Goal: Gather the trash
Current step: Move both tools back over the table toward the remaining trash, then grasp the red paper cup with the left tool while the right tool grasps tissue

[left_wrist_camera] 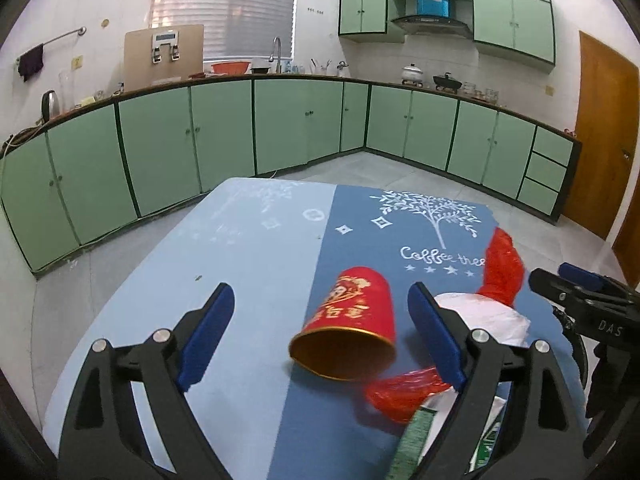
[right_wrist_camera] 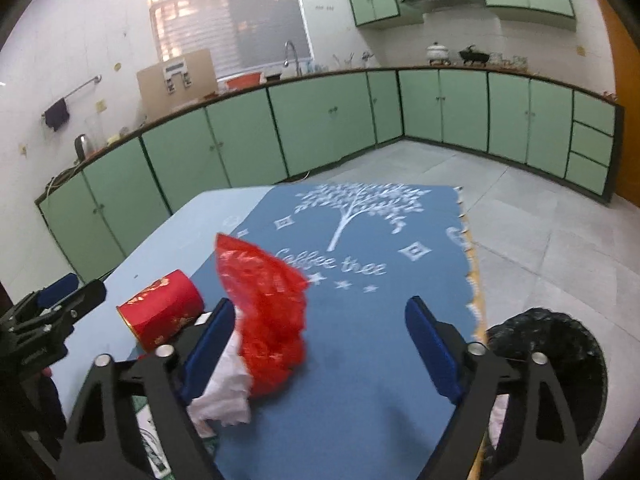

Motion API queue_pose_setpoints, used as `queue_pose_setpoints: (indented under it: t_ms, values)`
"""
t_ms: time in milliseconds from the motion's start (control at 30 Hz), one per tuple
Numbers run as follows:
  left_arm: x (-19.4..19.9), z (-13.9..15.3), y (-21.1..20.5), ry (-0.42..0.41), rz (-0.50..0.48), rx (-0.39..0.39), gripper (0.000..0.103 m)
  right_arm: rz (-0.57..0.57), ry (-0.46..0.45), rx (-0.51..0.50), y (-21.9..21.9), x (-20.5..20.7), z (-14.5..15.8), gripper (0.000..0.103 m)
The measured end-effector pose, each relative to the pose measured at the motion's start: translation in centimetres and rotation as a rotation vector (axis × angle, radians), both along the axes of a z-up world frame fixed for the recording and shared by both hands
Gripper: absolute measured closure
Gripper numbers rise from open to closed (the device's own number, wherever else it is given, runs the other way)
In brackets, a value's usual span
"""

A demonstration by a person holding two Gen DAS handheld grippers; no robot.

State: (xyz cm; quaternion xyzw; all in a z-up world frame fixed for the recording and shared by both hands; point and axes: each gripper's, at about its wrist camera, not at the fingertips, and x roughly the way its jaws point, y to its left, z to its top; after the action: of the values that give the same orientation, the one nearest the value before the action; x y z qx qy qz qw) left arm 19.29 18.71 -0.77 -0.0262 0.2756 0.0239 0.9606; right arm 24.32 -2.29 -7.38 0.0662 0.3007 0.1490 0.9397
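On the blue-clothed desk (left_wrist_camera: 248, 264), the left gripper (left_wrist_camera: 320, 334) is being held with fingers wide around a red paper cup (left_wrist_camera: 348, 332) lying on its side, not gripped. Right of it, white tissue (right_wrist_camera: 224, 392) and a red plastic bag (right_wrist_camera: 268, 312) are being approached by the right gripper (right_wrist_camera: 320, 344), fingers wide and empty. A black-lined bin (right_wrist_camera: 560, 344) is waiting at far right; collection is judged barely begun

A home kitchen is shown: green cabinets (left_wrist_camera: 296, 124) are run beneath a long counter, a sink faucet (left_wrist_camera: 276, 54) is set under the window, and a range hood (left_wrist_camera: 430, 24) is mounted above cooking pots (left_wrist_camera: 412, 73).
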Motion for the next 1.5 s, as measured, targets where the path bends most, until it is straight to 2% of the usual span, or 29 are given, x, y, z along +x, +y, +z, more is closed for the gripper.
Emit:
queue_pose_setpoints:
  t_ms: [100,233,333,400,533,600,800,1000,1200,1333,1500]
  values:
    - [0.3,-0.5,0.8,0.003,0.001,-0.002,0.017,0.034,0.014,-0.015,1.3,-0.8,-0.5,0.022]
    - [0.3,-1.1,1.4,0.012,0.008,-0.012,0.017,0.065,0.061,-0.007,2.2,-1.7,-2.0,0.037]
    - [0.4,-1.5,1.6,0.017,0.010,-0.015,0.017,0.095,0.094,-0.003,2.9,-1.8,-2.8,0.051]
    - [0.2,-1.8,1.8,0.020,0.009,-0.017,0.017,0.130,0.118,0.010,3.3,-1.7,-3.2,0.070]
    - [0.4,-2.2,1.9,0.034,-0.001,-0.031,0.017,0.158,0.096,0.004,3.7,-2.2,-2.8,0.086]
    - [0.4,-2.4,1.5,0.038,-0.008,-0.038,0.017,0.172,0.078,0.016,3.6,-2.7,-2.2,0.090]
    - [1.3,-2.6,0.3,0.056,-0.034,-0.037,0.017,0.164,0.042,0.046,2.5,-3.4,-0.4,0.093]
    - [-1.0,-2.3,-0.4,0.031,-0.001,-0.059,0.018,0.164,-0.002,0.073,1.7,-4.1,0.9,0.093]
    - [-1.6,-3.0,-2.3,0.053,-0.039,-0.073,0.035,0.147,-0.037,0.073,0.8,-4.7,1.8,0.093]
    - [-0.1,-4.0,-3.0,0.078,-0.040,-0.076,0.043,0.141,-0.040,0.075,0.4,-5.0,1.7,0.093]
    - [1.8,-4.5,-2.9,0.135,-0.061,-0.128,0.057,0.146,-0.024,0.069,0.5,-4.9,0.8,0.093]
